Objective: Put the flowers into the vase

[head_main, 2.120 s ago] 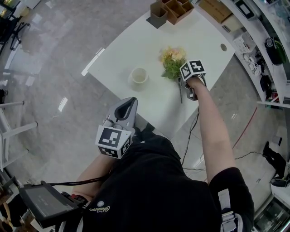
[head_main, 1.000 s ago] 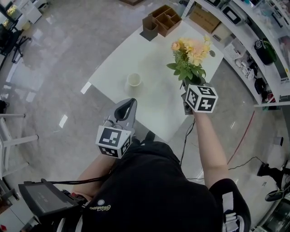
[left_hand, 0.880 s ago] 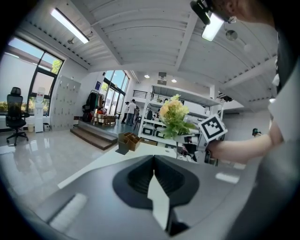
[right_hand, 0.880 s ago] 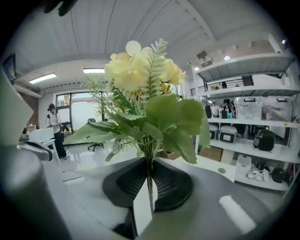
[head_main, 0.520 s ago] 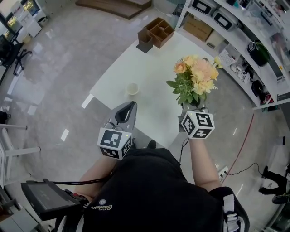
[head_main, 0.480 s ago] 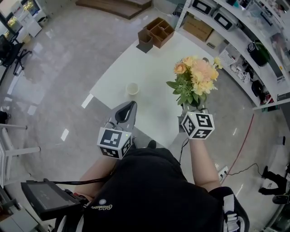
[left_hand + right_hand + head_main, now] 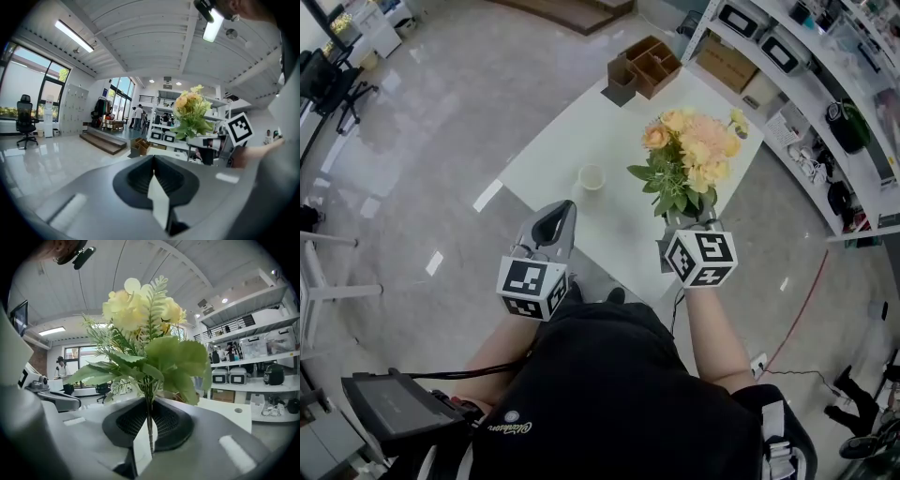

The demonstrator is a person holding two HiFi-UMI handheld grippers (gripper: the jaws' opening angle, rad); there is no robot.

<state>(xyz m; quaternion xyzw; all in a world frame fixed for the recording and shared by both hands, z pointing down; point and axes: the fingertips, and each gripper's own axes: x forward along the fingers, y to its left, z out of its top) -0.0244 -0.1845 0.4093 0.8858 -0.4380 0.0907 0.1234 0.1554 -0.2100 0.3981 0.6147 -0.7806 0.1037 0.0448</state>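
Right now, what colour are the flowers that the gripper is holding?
Peach-orange and pale yellow. The flowers show best in the head view.

Wooden organizer at the far corner of the white table — shelves beside.

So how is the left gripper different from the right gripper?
The right gripper is shut on the stems of the flowers; the left gripper is shut on nothing. The right gripper's jaws keep a thin gap, filled by the stems; the left gripper's jaw tips meet. Both have grey jaws and carry a cube with square markers.
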